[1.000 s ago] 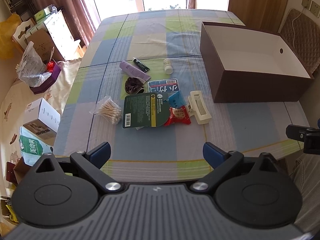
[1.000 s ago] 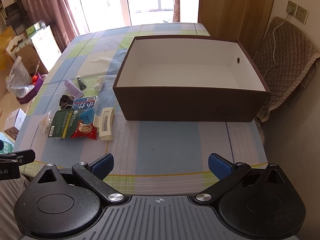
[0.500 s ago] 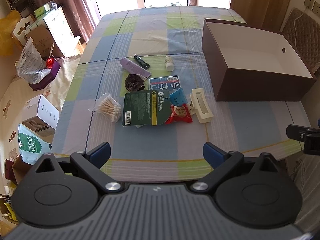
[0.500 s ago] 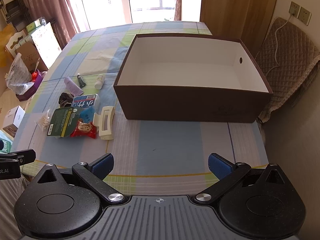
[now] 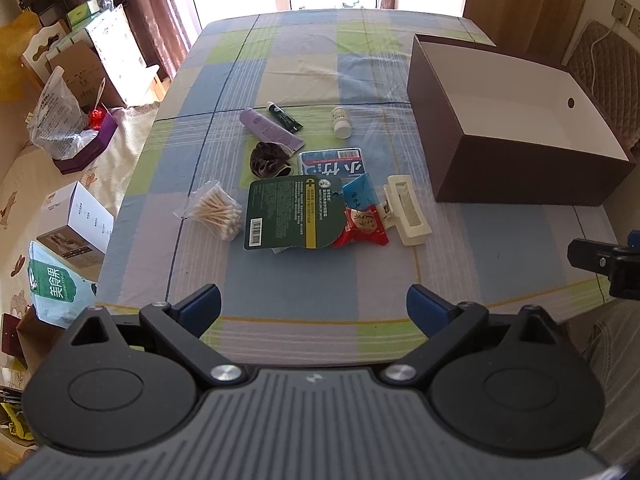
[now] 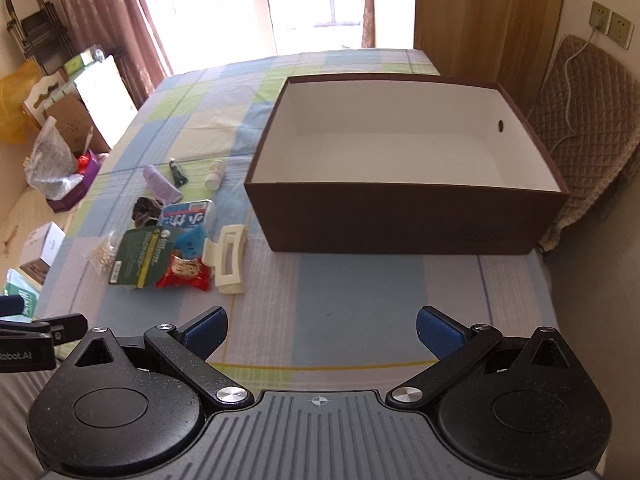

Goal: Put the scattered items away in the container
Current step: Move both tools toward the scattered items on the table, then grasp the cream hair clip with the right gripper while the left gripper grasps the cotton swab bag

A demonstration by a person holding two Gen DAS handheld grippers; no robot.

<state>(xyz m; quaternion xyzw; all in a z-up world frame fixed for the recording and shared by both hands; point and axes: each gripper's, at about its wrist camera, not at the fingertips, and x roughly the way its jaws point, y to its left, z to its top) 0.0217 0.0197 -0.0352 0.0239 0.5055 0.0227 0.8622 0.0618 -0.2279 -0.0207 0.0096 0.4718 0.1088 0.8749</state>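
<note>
Left wrist view: the left gripper (image 5: 313,307) hangs over the surface's near edge, jaws spread and empty. The scattered items lie mid-surface: a light, crinkly green card packet (image 5: 294,211), a slippery bag of cotton swabs (image 5: 216,212), and a stiff cream plastic hair claw (image 5: 407,210), best pinched across its body.

Right wrist view: the right gripper (image 6: 322,332) also gapes empty before the brown cardboard box (image 6: 404,216) at the right edge; its visible white interior holds nothing.

Both claws edged toward table (image 5: 280,60)

Matt cardboard box (image 6: 404,216), cloth tablecloth (image 6: 360,292)
</note>
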